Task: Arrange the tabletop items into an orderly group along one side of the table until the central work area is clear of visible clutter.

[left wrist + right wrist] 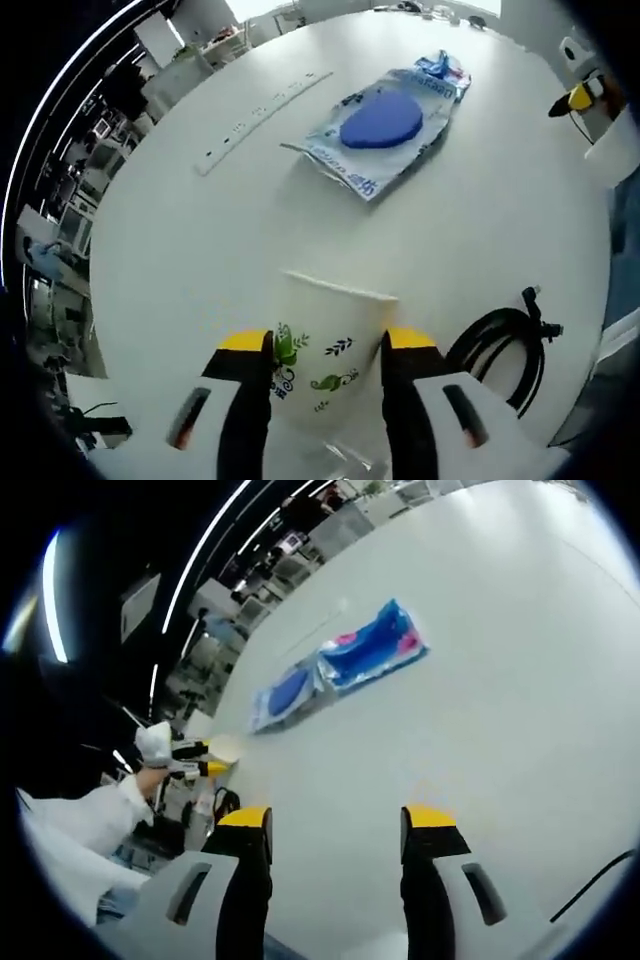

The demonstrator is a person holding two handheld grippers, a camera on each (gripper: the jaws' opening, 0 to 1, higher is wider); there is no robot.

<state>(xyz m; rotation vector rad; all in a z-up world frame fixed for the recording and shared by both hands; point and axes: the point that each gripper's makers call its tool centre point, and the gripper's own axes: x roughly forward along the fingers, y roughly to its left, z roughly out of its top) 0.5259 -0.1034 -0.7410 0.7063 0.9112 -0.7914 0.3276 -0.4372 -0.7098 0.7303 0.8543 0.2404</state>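
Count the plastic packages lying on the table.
2. In the right gripper view, the package with the blue disc lies end to end with the blue-and-pink package beyond it. More could be out of frame.

White cup [330, 350] with green and blue leaf print

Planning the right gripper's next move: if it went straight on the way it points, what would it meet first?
Probably nothing soon: the open right gripper faces bare table; the blue packets lie farther off, slightly aside.
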